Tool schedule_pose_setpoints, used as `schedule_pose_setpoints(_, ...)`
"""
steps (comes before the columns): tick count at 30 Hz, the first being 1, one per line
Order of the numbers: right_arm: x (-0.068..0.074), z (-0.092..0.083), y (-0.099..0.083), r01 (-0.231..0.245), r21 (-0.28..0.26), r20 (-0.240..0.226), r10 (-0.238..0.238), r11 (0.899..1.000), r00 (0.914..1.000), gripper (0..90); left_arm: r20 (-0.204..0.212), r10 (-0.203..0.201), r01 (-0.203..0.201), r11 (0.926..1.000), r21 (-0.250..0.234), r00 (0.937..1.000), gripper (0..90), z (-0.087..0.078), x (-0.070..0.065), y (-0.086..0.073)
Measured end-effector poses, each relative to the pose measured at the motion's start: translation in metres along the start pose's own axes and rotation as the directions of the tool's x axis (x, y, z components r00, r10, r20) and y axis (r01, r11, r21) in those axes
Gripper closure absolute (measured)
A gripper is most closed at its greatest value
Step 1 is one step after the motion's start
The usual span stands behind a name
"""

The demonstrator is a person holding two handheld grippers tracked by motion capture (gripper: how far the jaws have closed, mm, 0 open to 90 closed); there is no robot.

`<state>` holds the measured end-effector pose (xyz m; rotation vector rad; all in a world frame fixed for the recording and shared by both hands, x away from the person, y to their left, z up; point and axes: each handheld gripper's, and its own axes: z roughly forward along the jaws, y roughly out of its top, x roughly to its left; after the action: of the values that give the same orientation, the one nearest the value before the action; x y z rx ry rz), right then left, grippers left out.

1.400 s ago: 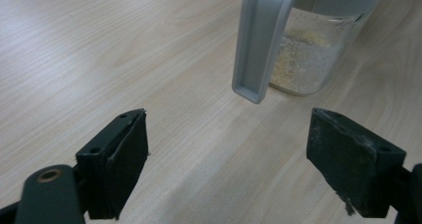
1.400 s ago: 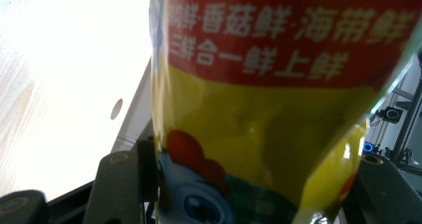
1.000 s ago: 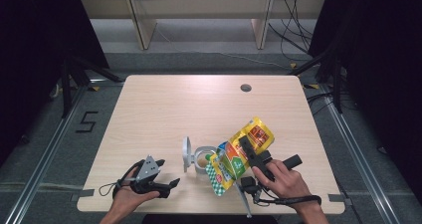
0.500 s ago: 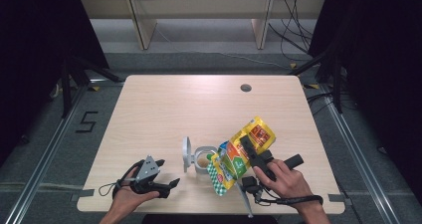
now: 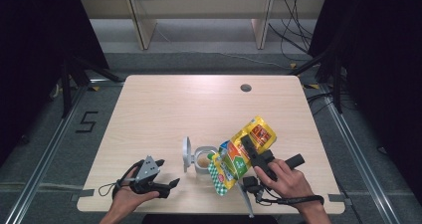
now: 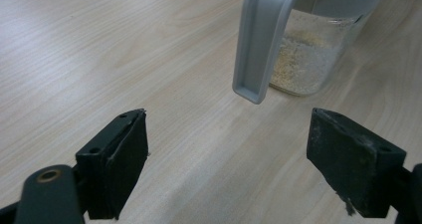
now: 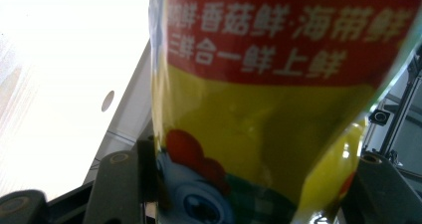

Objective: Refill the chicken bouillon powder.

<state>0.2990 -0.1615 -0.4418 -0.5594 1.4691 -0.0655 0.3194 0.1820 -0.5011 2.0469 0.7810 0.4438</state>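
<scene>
- Pouch is in your right gripper, its jaws clamped on the yellow-and-green pack, at the near right of the table.
- Its long axis runs on a slant: red-labelled end up and far-right, checkered end down and near-left, pointing at the jar.
- In the right gripper view the pouch stands between both black jaws, pressed from either side.
- Jar sits just left of the pouch's low end, near the middle of the near edge; its grey lid is flipped up on the left side.
- A little pale powder already lies in the jar's bottom, seen past the hanging lid.
- Your left gripper rests at near left, jaws wide with nothing between them, aimed right at the jar but apart from it.
- Right hand is the one doing the work; the low end hangs by the jar's right rim, though I can't tell whether it is quite over the mouth.
- My read: the next tip depends on that low end being over the opening, so nudge left if grains would miss.
</scene>
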Motion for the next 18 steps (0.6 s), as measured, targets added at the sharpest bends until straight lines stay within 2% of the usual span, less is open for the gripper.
schedule_pose_setpoints(3,0.0002,0.0001,0.0002,0.007,0.001,-0.001,-0.007,1.000,1.0000,43.9,-0.002,0.008,-0.008,1.0000,0.002,1.0000,16.2,-0.0004,0.0003,0.0001)
schedule_pose_setpoints(4,-0.0001,0.0002,0.0002,0.010,-0.002,-0.002,-0.010,1.000,0.9999,43.9,0.002,-0.020,0.020,0.9998,0.003,0.9998,16.1,0.0000,-0.0013,-0.0006)
schedule_pose_setpoints(5,0.0000,0.0000,0.0001,0.010,-0.002,0.000,-0.010,1.000,1.0000,43.9,0.000,0.003,-0.003,1.0000,0.002,1.0000,15.9,0.0001,0.0002,-0.0001)
schedule_pose_setpoints(7,-0.0012,0.0008,-0.0003,0.026,-0.014,0.006,-0.026,1.000,0.9997,43.9,-0.007,-0.019,0.019,0.9998,0.006,0.9998,15.9,0.0007,-0.0003,-0.0006)
schedule_pose_setpoints(8,0.0021,-0.0004,-0.0008,-0.020,0.004,0.003,0.020,1.000,0.9998,43.9,-0.008,-0.009,0.009,0.9999,0.015,0.9999,15.9,0.0001,0.0006,-0.0007)
schedule_pose_setpoints(9,-0.0013,0.0003,-0.0006,0.024,-0.010,0.004,-0.024,1.000,0.9997,43.9,-0.002,-0.001,0.001,1.0000,-0.002,1.0000,15.9,0.0001,0.0005,-0.0003)
schedule_pose_setpoints(10,-0.0017,0.0002,-0.0008,0.028,-0.013,0.006,-0.028,1.000,0.9996,43.9,-0.003,0.006,-0.006,1.0000,0.000,1.0000,15.9,-0.0001,0.0010,-0.0001)
schedule_pose_setpoints(14,-0.0012,-0.0001,-0.0004,0.024,-0.008,0.001,-0.024,1.000,0.9997,44.0,-0.002,0.008,-0.008,1.0000,0.002,1.0000,15.9,-0.0004,0.0006,-0.0001)
schedule_pose_setpoints(15,0.0005,-0.0010,-0.0004,0.002,0.001,-0.003,-0.002,1.000,1.0000,44.0,-0.002,0.010,-0.010,1.0000,0.002,1.0000,15.9,-0.0004,0.0006,-0.0001)
schedule_pose_setpoints(16,-0.0018,-0.0003,-0.0001,0.030,-0.014,0.004,-0.030,0.999,0.9995,44.0,-0.001,0.008,-0.008,1.0000,0.002,1.0000,15.9,-0.0002,0.0006,0.0000)
schedule_pose_setpoints(18,-0.0005,-0.0008,-0.0001,0.013,-0.005,0.001,-0.013,1.000,0.9999,44.0,-0.004,0.003,-0.003,1.0000,-0.003,1.0000,15.9,0.0000,0.0004,0.0002)
